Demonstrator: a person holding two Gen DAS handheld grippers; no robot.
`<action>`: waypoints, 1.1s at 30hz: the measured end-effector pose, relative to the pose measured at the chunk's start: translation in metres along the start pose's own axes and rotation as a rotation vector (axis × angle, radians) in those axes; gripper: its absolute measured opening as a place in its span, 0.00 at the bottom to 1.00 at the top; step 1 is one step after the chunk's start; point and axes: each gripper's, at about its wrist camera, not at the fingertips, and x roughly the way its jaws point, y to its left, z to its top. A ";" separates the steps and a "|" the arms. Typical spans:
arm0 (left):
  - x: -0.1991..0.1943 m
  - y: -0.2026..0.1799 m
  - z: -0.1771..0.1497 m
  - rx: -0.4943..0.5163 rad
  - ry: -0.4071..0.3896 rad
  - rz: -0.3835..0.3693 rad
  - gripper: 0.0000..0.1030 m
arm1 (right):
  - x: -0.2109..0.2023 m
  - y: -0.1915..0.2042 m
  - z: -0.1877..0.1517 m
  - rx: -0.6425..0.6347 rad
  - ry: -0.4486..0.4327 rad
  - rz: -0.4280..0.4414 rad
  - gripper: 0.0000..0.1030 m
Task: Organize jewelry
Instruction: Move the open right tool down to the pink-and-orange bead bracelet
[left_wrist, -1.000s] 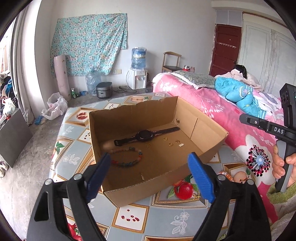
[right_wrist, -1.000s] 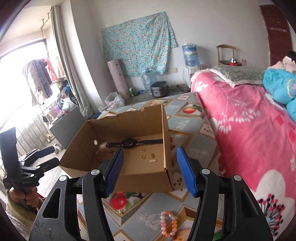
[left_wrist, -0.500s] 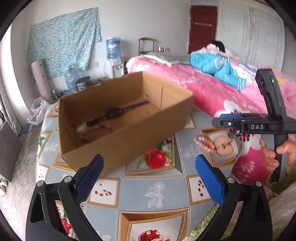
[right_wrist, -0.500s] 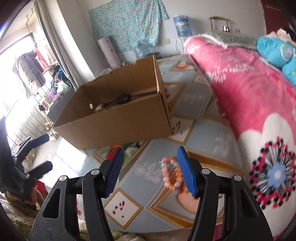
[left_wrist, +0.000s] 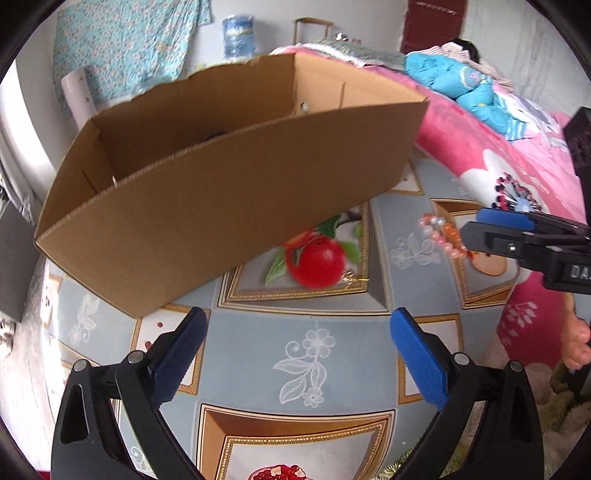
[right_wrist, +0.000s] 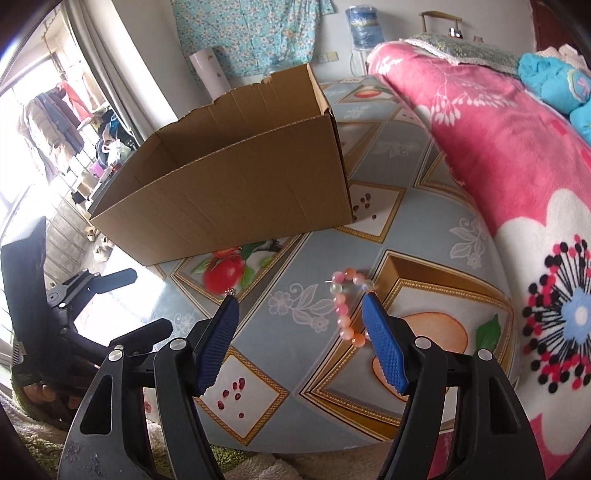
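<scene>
One pink bead bracelet (right_wrist: 345, 306) lies on the desk (right_wrist: 295, 369) outside the cardboard box (right_wrist: 236, 192) — right claw (right_wrist: 299, 325) wide open beside it, left claw (left_wrist: 295, 354) open, empty.

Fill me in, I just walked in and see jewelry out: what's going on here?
A person holds a gripper in each hand, tidying jewelry into a cardboard box on the patterned table. The right gripper is open and low over the table, its right finger beside a pink beaded bracelet lying outside the box, not yet gripped. The left gripper is open and holds nothing.
</scene>
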 end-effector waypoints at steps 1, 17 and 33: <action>0.003 0.002 0.000 -0.013 0.010 0.007 0.95 | 0.001 -0.001 0.000 0.005 0.003 0.001 0.64; 0.033 0.023 -0.003 -0.157 0.134 0.060 0.94 | 0.002 -0.012 -0.002 -0.002 0.013 0.018 0.62; 0.041 0.016 -0.007 -0.151 0.138 0.127 0.95 | 0.039 -0.008 0.006 -0.088 0.118 -0.082 0.25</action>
